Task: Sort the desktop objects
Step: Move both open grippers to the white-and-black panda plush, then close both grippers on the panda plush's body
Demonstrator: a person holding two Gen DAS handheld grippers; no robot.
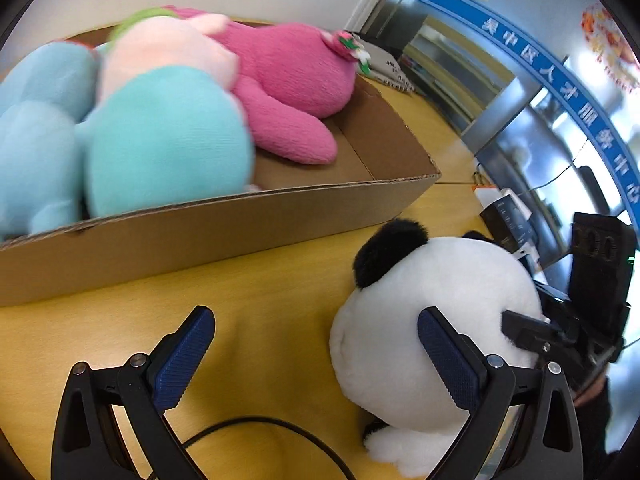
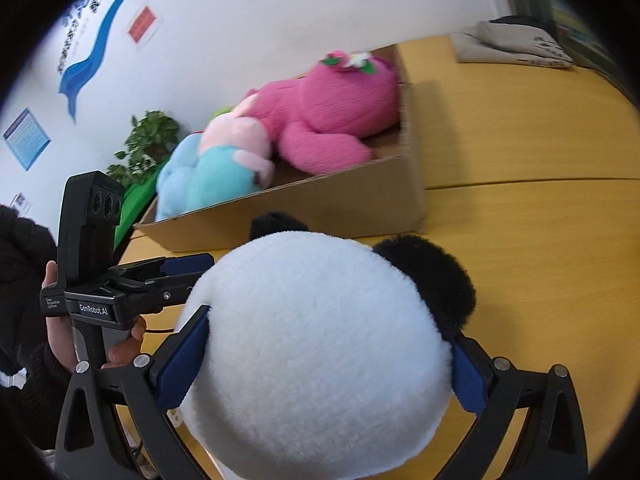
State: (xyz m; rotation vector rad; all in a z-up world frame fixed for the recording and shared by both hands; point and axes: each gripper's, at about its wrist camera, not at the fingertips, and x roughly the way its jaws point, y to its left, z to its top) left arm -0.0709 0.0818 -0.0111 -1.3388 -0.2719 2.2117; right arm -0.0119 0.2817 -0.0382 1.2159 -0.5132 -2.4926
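Blue-padded fingers of the right gripper are clamped on either side of the panda plush's head, which fills that view and hides its body and face. Just beside it, the left gripper hangs with its fingers spread wide over the yellow table, gripping nothing; one pad overlaps the panda. A hand holds that gripper's handle. Farther back, a cardboard box holds a pink plush and a teal-and-peach plush, blurred, beside a pale-blue one cut off at the edge.
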